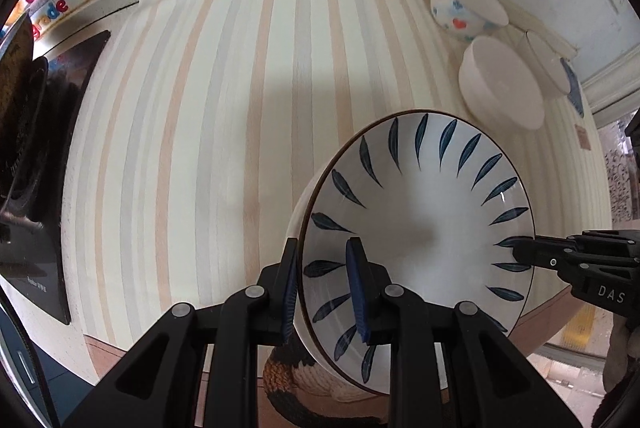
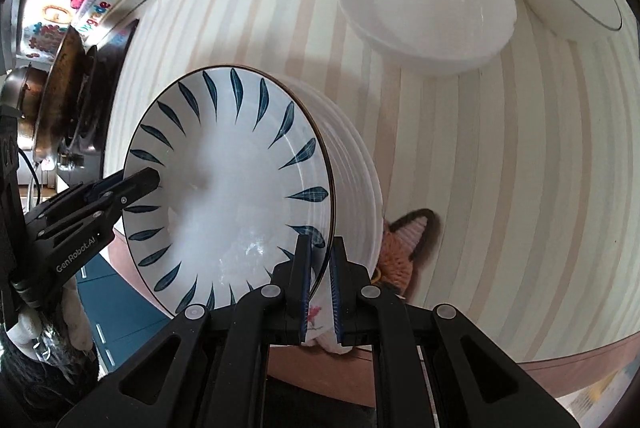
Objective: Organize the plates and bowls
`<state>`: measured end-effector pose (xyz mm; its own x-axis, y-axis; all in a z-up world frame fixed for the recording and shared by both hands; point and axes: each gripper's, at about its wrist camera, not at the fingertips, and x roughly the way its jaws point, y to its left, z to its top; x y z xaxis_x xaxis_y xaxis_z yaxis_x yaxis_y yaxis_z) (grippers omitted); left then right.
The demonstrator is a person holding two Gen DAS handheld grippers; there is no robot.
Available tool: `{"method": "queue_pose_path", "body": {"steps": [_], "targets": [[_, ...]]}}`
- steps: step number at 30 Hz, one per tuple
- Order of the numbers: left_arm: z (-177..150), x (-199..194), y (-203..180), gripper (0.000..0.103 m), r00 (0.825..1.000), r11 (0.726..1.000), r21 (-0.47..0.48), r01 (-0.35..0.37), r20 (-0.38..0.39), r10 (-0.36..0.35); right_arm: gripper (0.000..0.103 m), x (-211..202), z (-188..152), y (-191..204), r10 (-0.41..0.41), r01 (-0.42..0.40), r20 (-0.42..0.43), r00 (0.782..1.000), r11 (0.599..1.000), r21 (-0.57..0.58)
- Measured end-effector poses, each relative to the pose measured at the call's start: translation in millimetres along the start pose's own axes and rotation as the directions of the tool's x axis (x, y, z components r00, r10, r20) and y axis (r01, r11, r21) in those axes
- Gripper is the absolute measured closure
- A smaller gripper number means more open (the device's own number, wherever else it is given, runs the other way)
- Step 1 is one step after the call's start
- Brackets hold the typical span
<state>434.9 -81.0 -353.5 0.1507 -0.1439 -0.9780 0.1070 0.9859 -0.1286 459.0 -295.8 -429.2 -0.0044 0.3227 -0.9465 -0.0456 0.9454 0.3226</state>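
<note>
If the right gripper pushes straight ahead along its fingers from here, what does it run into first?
The right gripper is already clamped on the leaf-patterned bowl, so the rim would seat deeper between its fingers. Beyond that, bare striped countertop; the white bowl sits farther ahead, though depth is uncertain.

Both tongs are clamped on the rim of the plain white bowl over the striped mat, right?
Not quite. Both tongs, left and right, are clamped on the rim of the blue-leaf bowl; both wrist views show it. The plain white bowl sits apart on the striped mat.
</note>
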Motion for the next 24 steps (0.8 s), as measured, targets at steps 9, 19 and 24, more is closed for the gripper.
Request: {"method": "queue_pose_path", "body": {"steps": [9, 19, 24], "targets": [[-9.3, 18.4, -3.2, 0.082, 0.999, 1.0, -0.007, -0.031, -0.015, 0.031, 0.093, 12.3, 0.0, -6.1, 0.007, -0.007, -0.017, 1.0, 1.0, -0.006], [-10.4, 18.3, -3.9, 0.082, 0.999, 0.999, -0.02, -0.04, -0.002, 0.04, 0.093, 14.2, 3.4, -3.2, 0.008, -0.009, -0.024, 1.0, 1.0, -0.016], [-12.7, 19.2, -1.6, 0.082, 1.0, 0.999, -0.036, -0.025, -0.009, 0.025, 0.09, 12.8, 4.0, -3.6, 0.019, -0.019, -0.029, 0.999, 1.0, 0.007]]}}
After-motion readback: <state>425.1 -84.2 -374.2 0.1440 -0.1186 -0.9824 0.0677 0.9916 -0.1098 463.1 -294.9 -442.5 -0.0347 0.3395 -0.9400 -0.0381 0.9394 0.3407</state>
